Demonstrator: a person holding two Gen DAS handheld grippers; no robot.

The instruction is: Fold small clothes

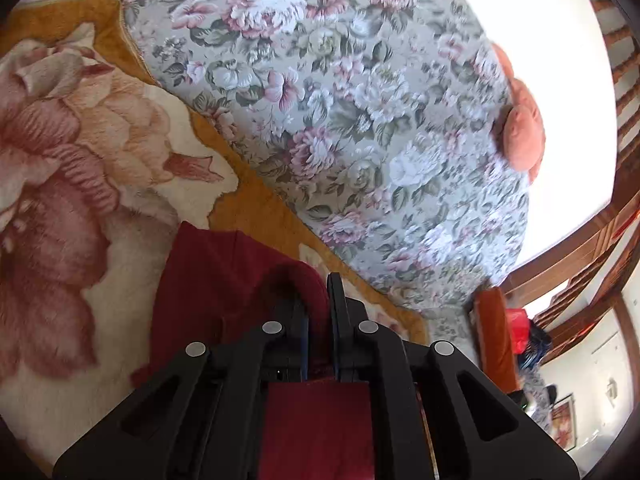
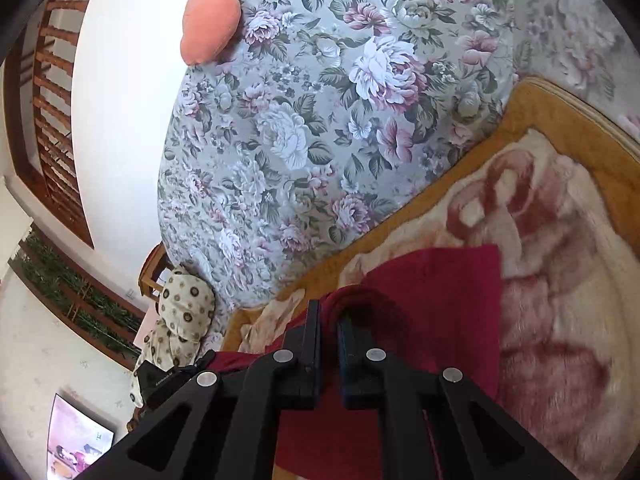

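My left hand-held gripper (image 1: 318,312) and right hand-held gripper (image 2: 328,328) each pinch a fold of the dark red garment (image 2: 440,292), lying on the plush rose blanket (image 1: 80,184).

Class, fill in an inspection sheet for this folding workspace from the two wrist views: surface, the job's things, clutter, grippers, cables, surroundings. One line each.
Surface: plush blanket with a large rose print and mustard border, lying on a floral bedsheet.
Job's things: one dark red garment, partly on the blanket, with an edge bunched up at each gripper.
Clutter: orange cushion at the far edge of the bed; patterned cream bundle beside the bed.
Grippers: left gripper shut on the red garment; right gripper likewise pinching a fold of it.
Cables: nothing seen.
Surroundings: white wall, wooden slatted frame, a lit screen low in the right wrist view.
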